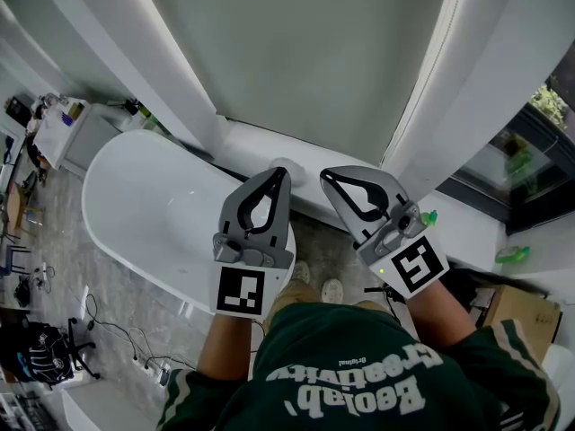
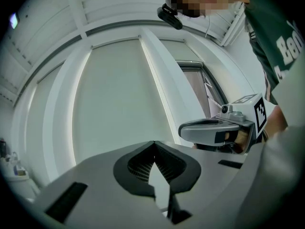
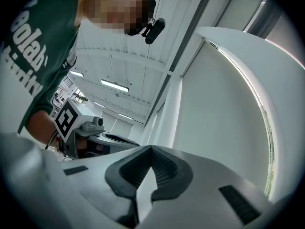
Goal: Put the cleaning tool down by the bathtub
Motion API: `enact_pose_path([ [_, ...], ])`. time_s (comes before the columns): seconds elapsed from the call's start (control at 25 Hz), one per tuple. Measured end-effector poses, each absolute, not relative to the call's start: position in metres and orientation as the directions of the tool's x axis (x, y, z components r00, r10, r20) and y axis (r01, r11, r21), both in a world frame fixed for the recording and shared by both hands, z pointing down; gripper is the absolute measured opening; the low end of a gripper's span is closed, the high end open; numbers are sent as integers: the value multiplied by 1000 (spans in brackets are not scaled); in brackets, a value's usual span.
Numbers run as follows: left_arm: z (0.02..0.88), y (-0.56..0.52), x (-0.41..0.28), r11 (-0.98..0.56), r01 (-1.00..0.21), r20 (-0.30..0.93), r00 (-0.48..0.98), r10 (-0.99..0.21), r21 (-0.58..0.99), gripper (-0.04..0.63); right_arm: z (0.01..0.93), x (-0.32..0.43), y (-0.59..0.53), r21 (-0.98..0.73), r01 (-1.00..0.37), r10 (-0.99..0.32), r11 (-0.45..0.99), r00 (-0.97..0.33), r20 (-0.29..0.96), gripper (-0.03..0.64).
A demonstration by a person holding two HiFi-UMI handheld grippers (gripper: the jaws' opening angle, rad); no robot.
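In the head view, the left gripper [image 1: 282, 174] and the right gripper [image 1: 326, 176] are held side by side at chest height in front of the person. They are near each other but apart, and both point towards the pale wall [image 1: 296, 52]. Each pair of jaws is drawn together at the tips, and nothing is carried. The bathtub [image 1: 106, 164] stands on the floor [image 1: 63, 259] to the left. Its near rim lies below the left gripper, and its inside is seen bare. No cleaning tool can be picked out on the rim, in the tub or on the floor beside it. Two small green things [image 1: 512, 254] lie on the ledge at the right edge, but what they are cannot be told.

In the left gripper view, the jaws are seen shut tip to tip, with only wall showing through the hollow behind them. The other gripper is seen just beside them.

In the right gripper view, the jaws are likewise closed on nothing and tilted a little upward towards wall and ceiling.

The level, idle pose away from the tub is judged to be a rest position, not a reach. With the tool in neither gripper, the putting-down is taken as either done out of sight or not begun.
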State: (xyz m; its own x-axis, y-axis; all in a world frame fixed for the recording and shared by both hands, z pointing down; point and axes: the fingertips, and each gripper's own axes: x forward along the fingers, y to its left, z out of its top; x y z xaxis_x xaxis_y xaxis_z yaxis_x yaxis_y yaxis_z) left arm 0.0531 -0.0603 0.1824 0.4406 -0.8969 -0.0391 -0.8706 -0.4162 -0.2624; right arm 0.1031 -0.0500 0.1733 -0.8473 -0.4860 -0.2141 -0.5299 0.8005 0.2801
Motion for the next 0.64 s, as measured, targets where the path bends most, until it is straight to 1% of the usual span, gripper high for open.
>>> enact_pose_path([
  [0.64,179,-63,49,-417,-874,-49,441,-896,-249,8,173,102,-53,300,-532,-494,792,-847,-198,14],
])
